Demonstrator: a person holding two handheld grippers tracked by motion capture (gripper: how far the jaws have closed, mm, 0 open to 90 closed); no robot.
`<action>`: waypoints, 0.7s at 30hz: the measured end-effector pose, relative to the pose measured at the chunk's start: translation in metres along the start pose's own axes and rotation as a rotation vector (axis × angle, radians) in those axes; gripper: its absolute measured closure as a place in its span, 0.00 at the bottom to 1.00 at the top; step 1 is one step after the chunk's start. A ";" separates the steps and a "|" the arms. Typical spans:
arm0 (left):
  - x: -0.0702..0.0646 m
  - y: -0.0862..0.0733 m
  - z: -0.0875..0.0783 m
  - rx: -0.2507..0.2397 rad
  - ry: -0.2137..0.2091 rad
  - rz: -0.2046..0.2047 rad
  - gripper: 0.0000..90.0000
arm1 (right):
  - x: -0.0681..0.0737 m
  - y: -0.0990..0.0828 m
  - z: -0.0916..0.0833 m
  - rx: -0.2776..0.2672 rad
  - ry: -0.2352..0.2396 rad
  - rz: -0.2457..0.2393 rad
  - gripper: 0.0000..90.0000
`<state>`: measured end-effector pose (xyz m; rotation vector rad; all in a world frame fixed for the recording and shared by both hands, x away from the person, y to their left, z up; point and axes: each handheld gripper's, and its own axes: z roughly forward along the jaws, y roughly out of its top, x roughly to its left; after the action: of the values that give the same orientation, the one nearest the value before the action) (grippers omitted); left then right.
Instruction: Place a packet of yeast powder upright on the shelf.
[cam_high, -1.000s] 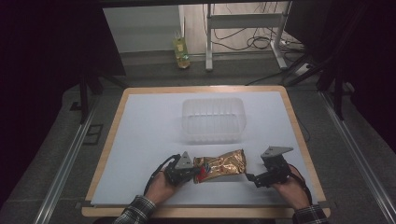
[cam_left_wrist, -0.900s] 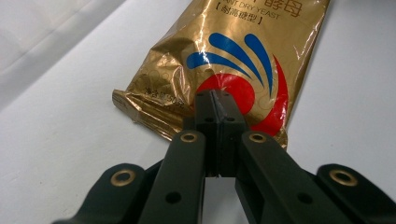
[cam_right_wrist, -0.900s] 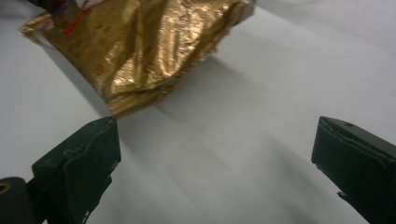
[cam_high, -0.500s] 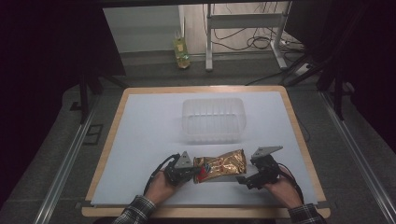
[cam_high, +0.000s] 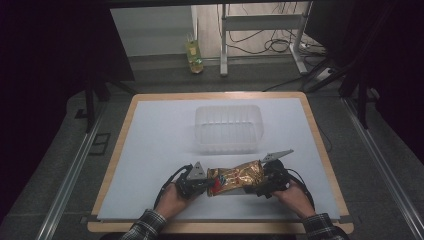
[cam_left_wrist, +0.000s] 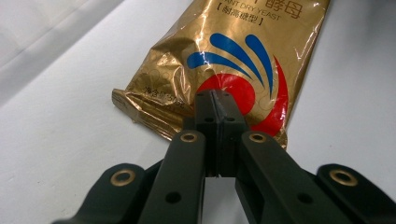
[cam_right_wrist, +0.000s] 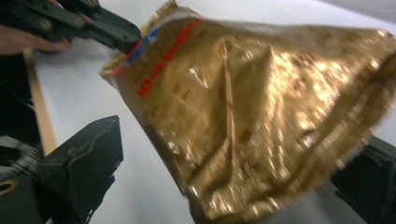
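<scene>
High view: a gold foil packet lies on the white table near its front edge, stretched between two hand-held grippers. The left gripper meets the packet's left end, the right gripper its right end. In the left gripper view, the two black jaws are pressed together on the crimped bottom seam of the packet, just below its red and blue swirl, with the rest of the packet running straight ahead of the jaws. In the right gripper view, the jaws stand spread wide, one on each side of the packet's crinkled end, which sits between them; the left gripper shows beyond, at the packet's far end. A clear plastic tub sits farther back on the table, apart from both grippers.
</scene>
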<state>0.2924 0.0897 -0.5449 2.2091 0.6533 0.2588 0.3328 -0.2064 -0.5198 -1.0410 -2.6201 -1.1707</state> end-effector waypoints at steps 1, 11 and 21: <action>0.000 0.000 0.000 0.000 0.000 0.000 1.00 | 0.000 0.000 0.000 0.000 0.000 0.000 0.04; 0.001 0.000 0.000 0.002 -0.004 -0.002 0.99 | 0.001 0.018 0.004 -0.029 0.057 0.047 0.04; 0.001 0.000 0.000 0.005 -0.002 0.002 0.99 | 0.007 0.029 0.005 -0.021 0.004 0.070 0.32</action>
<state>0.2928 0.0901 -0.5445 2.2145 0.6509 0.2565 0.3466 -0.1850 -0.5030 -1.1240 -2.5514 -1.1860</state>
